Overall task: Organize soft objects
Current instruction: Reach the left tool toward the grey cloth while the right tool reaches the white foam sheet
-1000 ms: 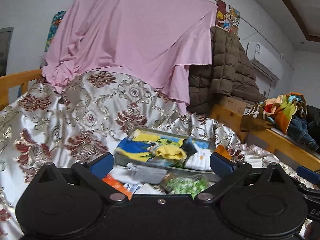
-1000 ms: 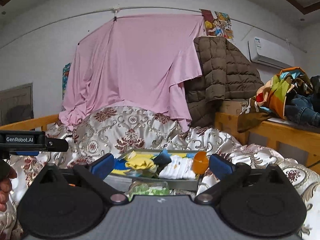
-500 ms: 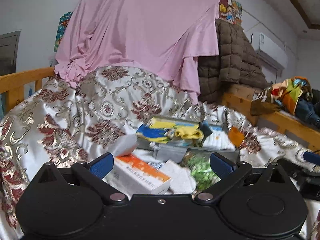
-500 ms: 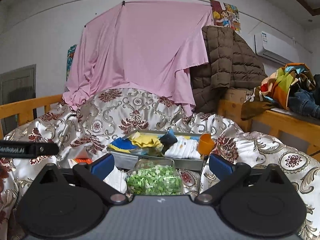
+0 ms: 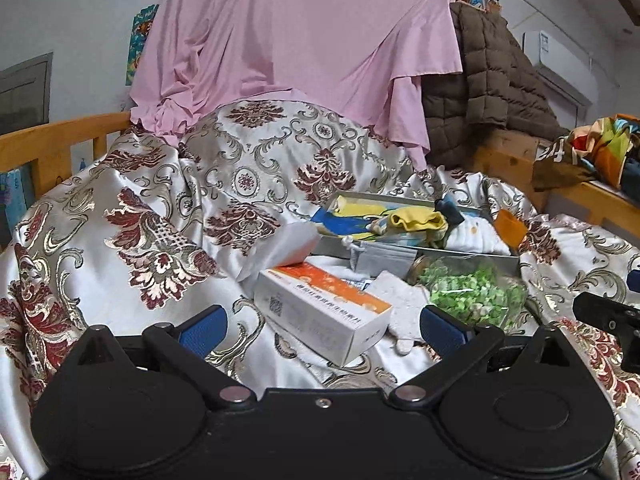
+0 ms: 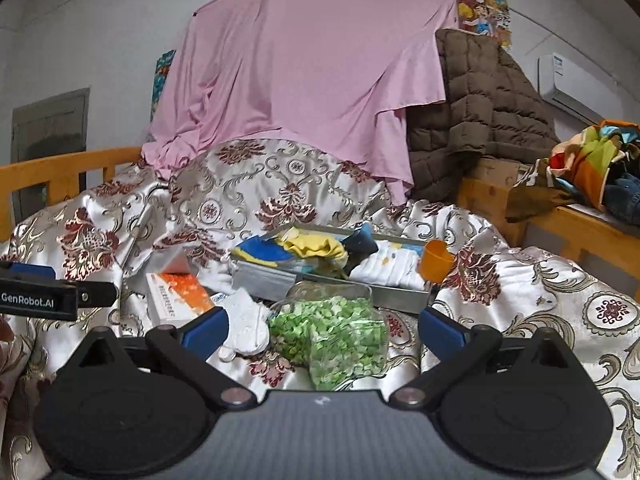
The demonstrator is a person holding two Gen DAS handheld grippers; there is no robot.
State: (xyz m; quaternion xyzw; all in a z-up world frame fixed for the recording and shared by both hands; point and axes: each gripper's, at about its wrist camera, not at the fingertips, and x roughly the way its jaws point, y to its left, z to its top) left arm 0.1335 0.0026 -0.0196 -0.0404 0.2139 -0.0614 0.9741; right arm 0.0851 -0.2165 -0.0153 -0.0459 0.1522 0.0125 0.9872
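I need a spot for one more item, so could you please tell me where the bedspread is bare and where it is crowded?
Bare bedspread lies left of the orange-and-white box, up to the wooden rail. More is free right of the grey tray and orange cup. The middle is crowded: box, white glove and green bag sit close before the tray.

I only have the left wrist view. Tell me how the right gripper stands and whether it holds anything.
Observer: The right gripper is open and empty; the clear bag of green pieces lies ahead, between its fingers.
Operator: Report what flanks that bag.
Observer: The white knitted glove lies against its left side.
Operator: Check the tray's right end.
Observer: The orange plastic cup at the grey tray shows a heart-shaped rim.
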